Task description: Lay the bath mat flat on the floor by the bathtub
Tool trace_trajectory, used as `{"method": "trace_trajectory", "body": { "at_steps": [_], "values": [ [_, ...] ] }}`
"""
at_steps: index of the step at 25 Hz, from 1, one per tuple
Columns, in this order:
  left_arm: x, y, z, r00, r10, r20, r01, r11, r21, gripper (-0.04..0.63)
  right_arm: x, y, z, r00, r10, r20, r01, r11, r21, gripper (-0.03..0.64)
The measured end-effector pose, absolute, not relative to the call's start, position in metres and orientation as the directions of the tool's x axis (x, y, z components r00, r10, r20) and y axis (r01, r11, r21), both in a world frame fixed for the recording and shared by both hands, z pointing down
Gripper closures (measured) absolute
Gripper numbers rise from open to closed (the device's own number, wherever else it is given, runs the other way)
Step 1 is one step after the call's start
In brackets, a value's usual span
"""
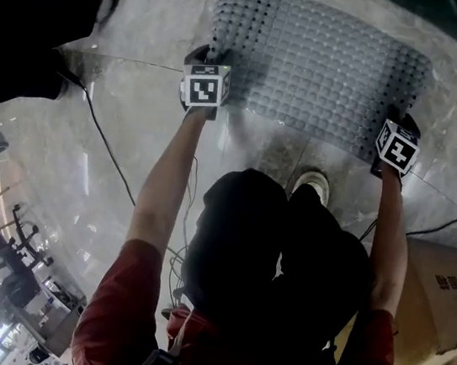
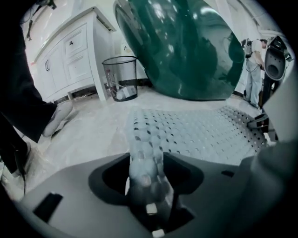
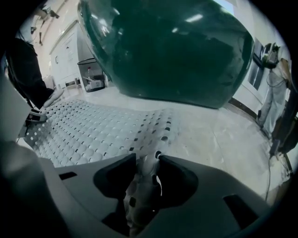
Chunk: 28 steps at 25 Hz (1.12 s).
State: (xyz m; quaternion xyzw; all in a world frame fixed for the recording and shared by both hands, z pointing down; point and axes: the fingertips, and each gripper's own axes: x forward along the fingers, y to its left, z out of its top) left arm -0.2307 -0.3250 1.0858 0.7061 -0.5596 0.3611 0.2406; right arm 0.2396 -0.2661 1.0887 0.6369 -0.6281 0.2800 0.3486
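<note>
grey jaws of the left gripper (image 2: 146,172) stand partly spread, and the near left corner of the bath mat (image 1: 323,64) rises bunched between them. the right gripper (image 3: 146,173) has its jaws parted a little less, with the mat's near right corner curled up between them. a mesh waste bin (image 2: 120,78) stands by a white cabinet (image 2: 70,56), with something pale inside it. a cardboard box (image 1: 441,294) sits behind the person's right arm. apart from those two lifted corners, the pale perforated mat lies spread on the marble floor (image 1: 135,121), reaching from both grippers to the foot of the dark green bathtub (image 3: 167,51).
</note>
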Motion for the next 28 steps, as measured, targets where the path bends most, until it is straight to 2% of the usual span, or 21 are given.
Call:
{"method": "trace_trajectory", "body": {
  "at_steps": [8,11,12,15,28],
  "values": [
    [-0.246,-0.320,1.102,0.069,-0.607,0.792,-0.961,-0.254,-0.111,0.321,0.248,-0.265,1.099,0.050,-0.584,0.810,-0.998,0.006,0.066,0.422],
    [-0.248,-0.315,1.103,0.057,-0.613,0.788,-0.961,-0.248,-0.123,0.294,0.254,-0.264,1.100,0.069,-0.590,0.804,-0.998,-0.031,0.063,0.381],
    [-0.250,-0.314,1.103,0.055,-0.617,0.785,-0.964,-0.238,-0.119,0.285,0.258,-0.264,1.097,0.086,-0.595,0.799,-0.996,-0.034,0.082,0.348],
    [-0.253,-0.312,1.103,0.058,-0.618,0.784,-0.968,-0.227,-0.107,0.272,0.260,-0.266,1.088,0.101,-0.618,0.780,-0.991,0.006,0.133,0.302],
    [-0.219,-0.307,1.069,0.138,-0.672,0.727,-0.966,-0.254,-0.052,0.267,0.213,-0.266,1.050,0.015,-0.707,0.707,-0.996,0.049,0.070,0.298]
  ]
}}
